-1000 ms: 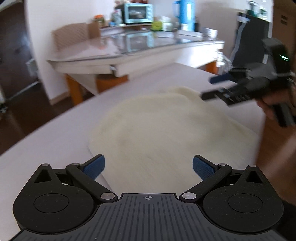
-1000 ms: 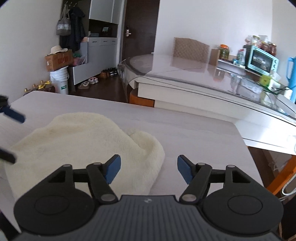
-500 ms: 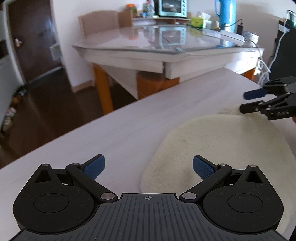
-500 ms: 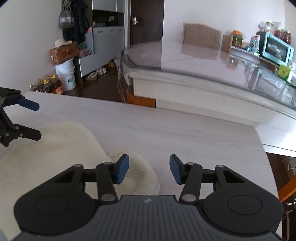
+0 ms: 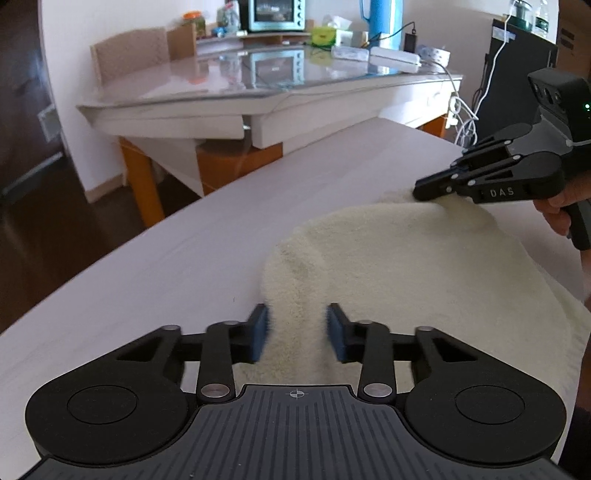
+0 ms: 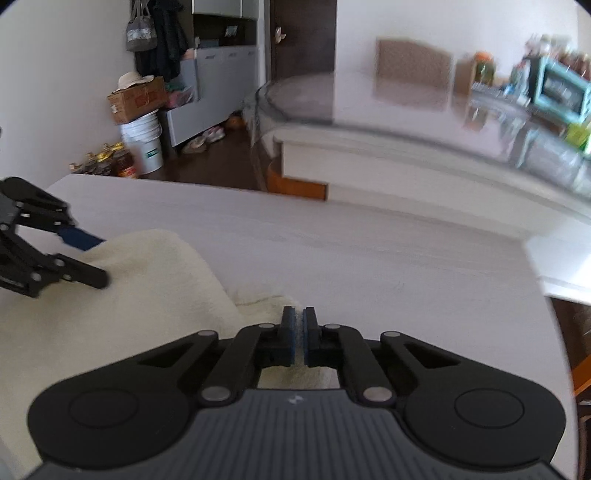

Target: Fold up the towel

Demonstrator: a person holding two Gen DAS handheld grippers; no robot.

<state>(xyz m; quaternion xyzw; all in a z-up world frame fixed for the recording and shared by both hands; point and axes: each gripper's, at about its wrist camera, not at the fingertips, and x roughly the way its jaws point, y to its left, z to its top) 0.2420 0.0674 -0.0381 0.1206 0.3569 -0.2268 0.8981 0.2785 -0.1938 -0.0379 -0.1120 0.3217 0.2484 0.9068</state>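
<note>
Pale wooden tabletop [image 5: 155,280] holds a cream fluffy fleece towel [image 5: 424,280]. Left gripper [image 5: 297,332] has just been closing around one corner; right gripper [image 6: 298,334] pinches another. Soft, light, floppy: corners suit gripping.

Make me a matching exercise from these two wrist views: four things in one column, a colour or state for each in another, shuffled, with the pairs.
Things:
1. towel
2. right gripper
3. toaster oven
4. kettle

Descriptions:
A. teal
B. blue
C. cream, fluffy
D. jaws closed on a towel corner

Pairs: 1-C, 2-D, 3-A, 4-B
</note>
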